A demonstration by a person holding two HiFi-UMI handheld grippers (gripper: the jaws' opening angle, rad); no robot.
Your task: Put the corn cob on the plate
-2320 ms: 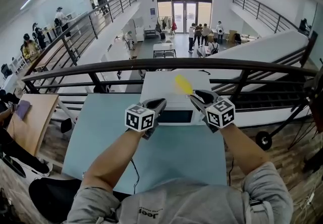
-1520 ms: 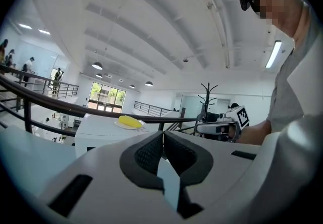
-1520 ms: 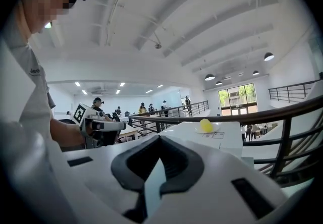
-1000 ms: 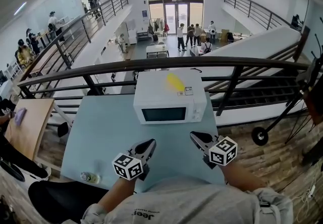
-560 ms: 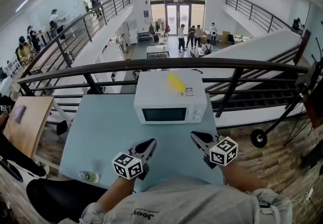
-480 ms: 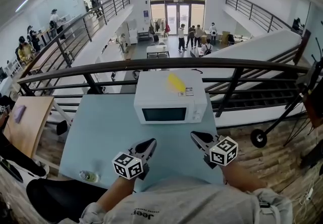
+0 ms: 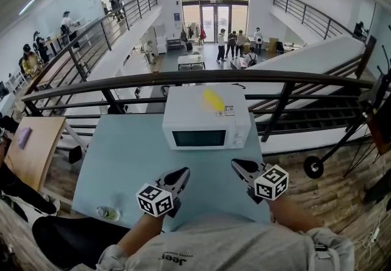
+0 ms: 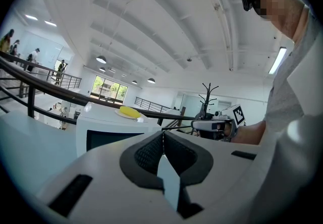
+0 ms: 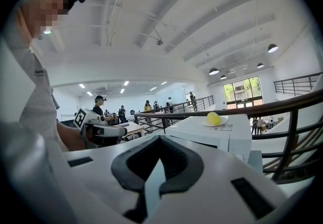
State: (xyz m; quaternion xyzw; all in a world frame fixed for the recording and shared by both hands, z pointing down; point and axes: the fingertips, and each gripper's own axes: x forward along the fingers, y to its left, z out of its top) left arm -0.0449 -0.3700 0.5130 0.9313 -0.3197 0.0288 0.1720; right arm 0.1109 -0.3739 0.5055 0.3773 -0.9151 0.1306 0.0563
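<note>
A yellow corn cob [image 7: 212,99] lies on a small white plate [image 9: 222,122] on top of the white microwave [image 7: 206,118] at the table's far side. The cob [image 8: 129,112] and plate [image 8: 120,114] also show in the left gripper view, and the cob [image 9: 214,118] in the right gripper view. My left gripper [image 7: 181,173] and right gripper [image 7: 238,166] hover side by side over the near part of the table, well short of the microwave. Both are shut with nothing in them. Each gripper view shows its own jaws closed together, left gripper [image 8: 162,134] and right gripper [image 9: 160,140].
The light blue table [image 7: 122,160] has a small clear bottle [image 7: 107,213] near its front left corner. A dark metal railing [image 7: 122,83] runs behind the table, with a drop to the floor below. A wooden desk [image 7: 33,141] stands to the left.
Since the earliest frame both grippers have drawn back from the microwave's top to the near part of the table. Over the last second nothing has moved.
</note>
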